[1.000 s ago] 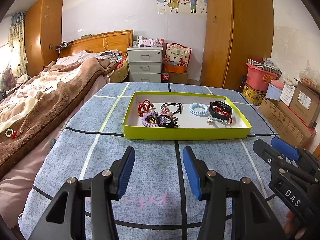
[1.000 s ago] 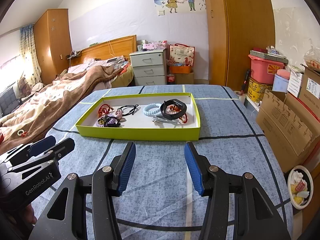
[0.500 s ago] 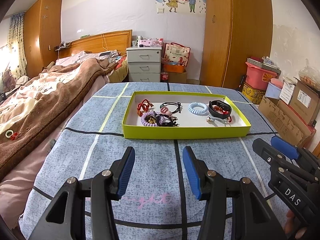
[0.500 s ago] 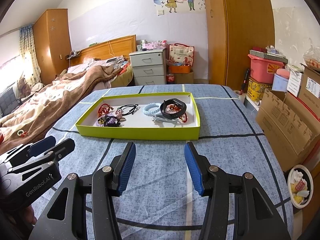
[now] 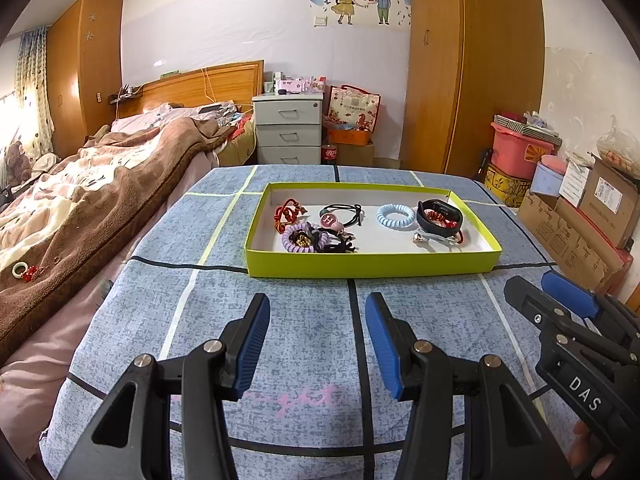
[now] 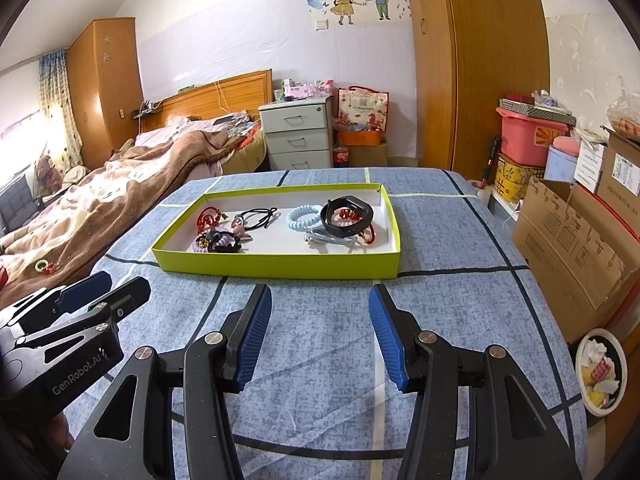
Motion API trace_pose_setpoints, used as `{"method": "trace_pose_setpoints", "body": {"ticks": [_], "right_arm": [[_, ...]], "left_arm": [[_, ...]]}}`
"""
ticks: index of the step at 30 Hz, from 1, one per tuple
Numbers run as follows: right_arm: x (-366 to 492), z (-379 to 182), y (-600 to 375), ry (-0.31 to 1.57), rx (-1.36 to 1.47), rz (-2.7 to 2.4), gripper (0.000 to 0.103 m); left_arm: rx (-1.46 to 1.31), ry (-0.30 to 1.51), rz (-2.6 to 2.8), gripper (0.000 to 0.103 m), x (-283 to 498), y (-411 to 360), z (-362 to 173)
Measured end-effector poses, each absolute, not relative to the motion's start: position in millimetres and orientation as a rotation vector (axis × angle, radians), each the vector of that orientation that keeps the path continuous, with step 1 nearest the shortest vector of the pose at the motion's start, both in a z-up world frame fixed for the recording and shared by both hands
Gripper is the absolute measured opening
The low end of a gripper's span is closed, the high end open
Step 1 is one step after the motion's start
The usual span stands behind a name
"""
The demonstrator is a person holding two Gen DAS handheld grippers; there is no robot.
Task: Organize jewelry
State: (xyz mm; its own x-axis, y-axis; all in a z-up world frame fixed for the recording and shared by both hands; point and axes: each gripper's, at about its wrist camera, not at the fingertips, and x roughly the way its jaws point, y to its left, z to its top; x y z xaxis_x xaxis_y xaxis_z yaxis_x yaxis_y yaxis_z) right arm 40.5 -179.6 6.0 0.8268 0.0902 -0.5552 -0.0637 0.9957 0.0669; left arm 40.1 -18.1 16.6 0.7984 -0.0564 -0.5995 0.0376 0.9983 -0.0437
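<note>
**Jewelry sits in the green tray, both tools hang released**

Jewelry lies gathered in a shallow lime-green tray (image 5: pixel 372 266) on the table (image 5: pixel 312 336), which wears a blue cloth crossed by dark and pale lines. Reading the tray from my left wrist camera: a red knotted piece (image 5: pixel 285 214) at the far left, a black cord tie with a pink charm (image 5: pixel 340 216) beside it, and a lilac coil tie (image 5: pixel 298 238) touching a black tangled piece (image 5: pixel 334 242) near the front wall. A pale blue coil tie (image 5: pixel 395 217) sits alone toward the middle. On the right a black band (image 5: pixel 439 218) stands tilted over something red, with a small silver clip (image 5: pixel 430 238) just in front of it.

My left tool (image 5: pixel 316 340) hangs above the cloth on the near side of the tray, blue pads spread apart, gripping nothing. My right tool (image 6: pixel 320 334) does the same, released and empty, and shows at the right edge of the left view. Neither tool touches the tray.

A bed with a brown blanket (image 5: pixel 100 200) runs along the table's left side, and cardboard boxes (image 6: pixel 576 248) stand to its right.
</note>
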Motion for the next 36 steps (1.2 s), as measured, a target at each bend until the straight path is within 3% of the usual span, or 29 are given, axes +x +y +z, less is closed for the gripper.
{"method": "trace_pose_setpoints", "body": {"ticks": [36], "right_arm": [[43.1,4.7,-179.2,0.596,0.046,0.080,0.051]], "left_arm": [[-0.033,0.651,-0.047,0.052,40.7,-19.1,15.3]]}}
